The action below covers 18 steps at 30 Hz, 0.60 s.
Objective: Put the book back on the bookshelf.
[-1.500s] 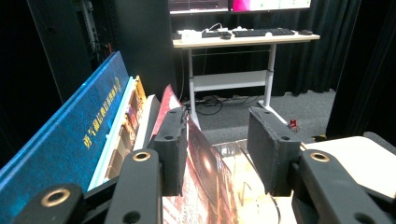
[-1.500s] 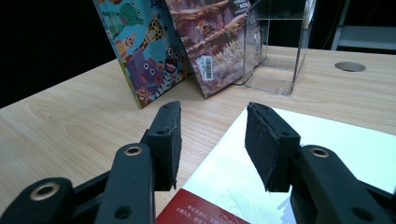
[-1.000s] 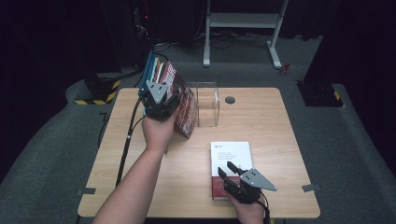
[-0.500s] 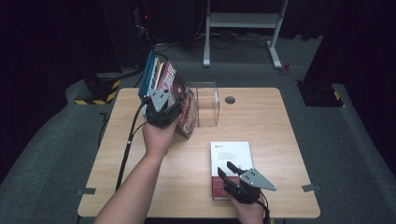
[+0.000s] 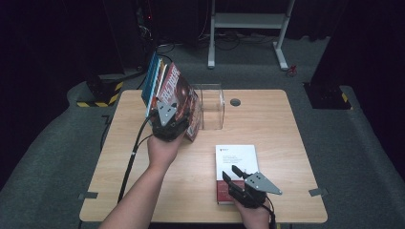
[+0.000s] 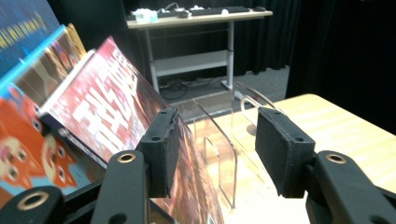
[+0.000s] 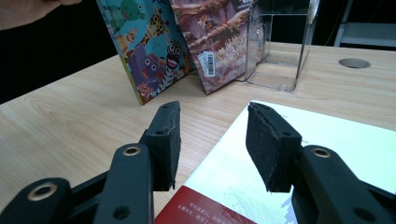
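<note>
Claws first, nearest the person. Right claw (image 5: 233, 175) hovered over the near edge of the flat white-and-red paperback book (image 5: 236, 164) on the pale wooden worktop (image 5: 286, 138), jaws apart, gripping nothing. Farther in, left claw (image 5: 170, 106) stood at the leaning red glossy book (image 5: 177, 88); its jaws had just been opening, one pad against the cover, nothing clamped. That book tilted against a row of colourful picture books (image 5: 154, 78). Just beside it stood a clear acrylic book stand (image 5: 212, 102).
</note>
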{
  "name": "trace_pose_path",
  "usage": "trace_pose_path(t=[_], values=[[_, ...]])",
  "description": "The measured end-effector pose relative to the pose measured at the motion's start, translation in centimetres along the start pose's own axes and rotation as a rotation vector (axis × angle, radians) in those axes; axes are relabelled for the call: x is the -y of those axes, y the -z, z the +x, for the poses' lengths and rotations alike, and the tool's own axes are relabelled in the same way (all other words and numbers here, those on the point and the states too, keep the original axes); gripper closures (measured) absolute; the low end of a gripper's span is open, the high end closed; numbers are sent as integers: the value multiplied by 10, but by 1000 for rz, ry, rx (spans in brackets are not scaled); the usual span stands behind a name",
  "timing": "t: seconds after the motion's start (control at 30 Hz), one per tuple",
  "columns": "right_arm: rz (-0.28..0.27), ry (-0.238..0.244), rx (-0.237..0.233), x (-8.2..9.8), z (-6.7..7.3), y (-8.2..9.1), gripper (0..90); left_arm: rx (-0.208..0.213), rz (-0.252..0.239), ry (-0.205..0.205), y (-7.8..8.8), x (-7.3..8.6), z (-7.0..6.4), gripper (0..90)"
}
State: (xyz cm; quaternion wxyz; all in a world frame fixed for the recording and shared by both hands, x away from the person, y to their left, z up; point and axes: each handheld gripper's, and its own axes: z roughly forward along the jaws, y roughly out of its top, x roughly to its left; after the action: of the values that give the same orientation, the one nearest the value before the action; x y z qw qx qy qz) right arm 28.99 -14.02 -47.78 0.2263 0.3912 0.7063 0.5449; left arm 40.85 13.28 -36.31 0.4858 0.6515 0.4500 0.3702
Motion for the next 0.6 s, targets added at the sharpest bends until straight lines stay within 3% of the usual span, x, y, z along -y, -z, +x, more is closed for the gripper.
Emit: trace_pose_path(t=[0.27, 0.6], values=[[2, 0, 1, 0, 0, 0, 545, 50, 52, -41, 4, 21, -8, 469], [3, 0, 3, 0, -1, 0, 543, 128, 130, -92, 10, 61, -18, 436]])
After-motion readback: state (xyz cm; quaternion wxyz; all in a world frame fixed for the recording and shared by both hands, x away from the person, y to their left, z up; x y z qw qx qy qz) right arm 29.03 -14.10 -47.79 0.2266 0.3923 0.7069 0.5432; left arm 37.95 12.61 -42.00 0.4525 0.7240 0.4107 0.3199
